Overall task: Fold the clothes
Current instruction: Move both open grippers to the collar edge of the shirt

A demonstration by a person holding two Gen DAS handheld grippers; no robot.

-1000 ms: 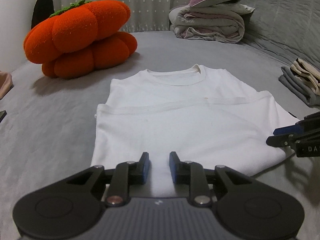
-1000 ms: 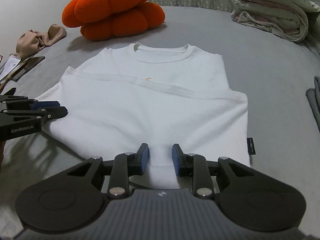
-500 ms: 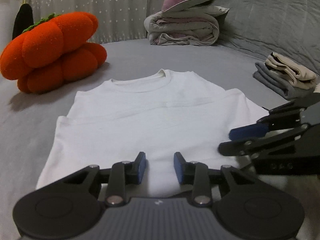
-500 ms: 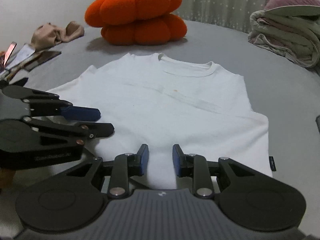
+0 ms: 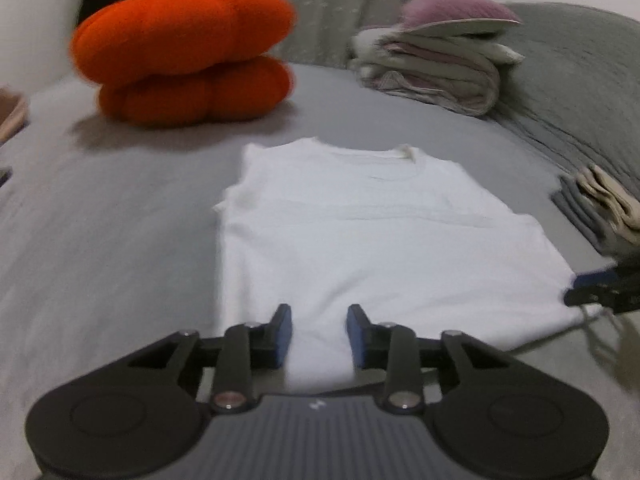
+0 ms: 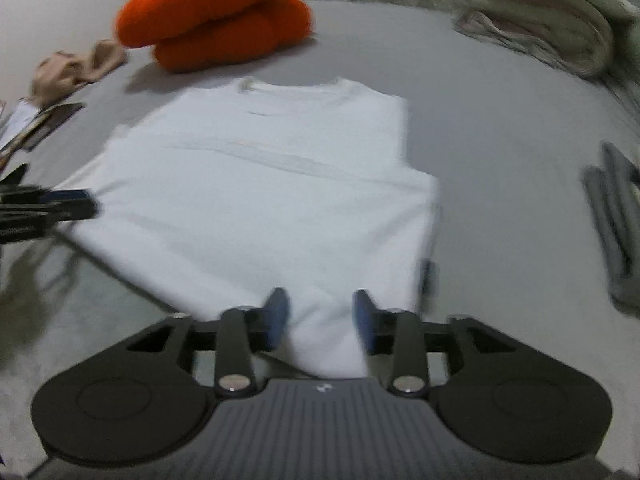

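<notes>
A white T-shirt lies flat on a grey bed, its neckline pointing toward the far side and its sleeves folded in, so that it forms a rough rectangle. The left gripper sits at the shirt's near hem; its jaws are spread apart, with white cloth showing in the gap between them, and the blue pads do not press on the fabric. The right gripper is at the near hem too, closer to the shirt's right edge, where a small dark label sticks out; its jaws are opening, and cloth lies between them without being pinched. In each wrist view the other gripper's tip shows at the side of the shirt, just beside its near corner. Beyond the shirt's neckline, to its left, an orange pumpkin cushion with a green top rests on the bed. Beyond the shirt, to its right, sits a folded quilt with a mauve pillow on top. To the right of the shirt, well apart from it, lies a small stack of folded clothes in grey and beige. To the left of the shirt, near the cushion, a crumpled beige garment lies on the bed. Both views are blurred.
</notes>
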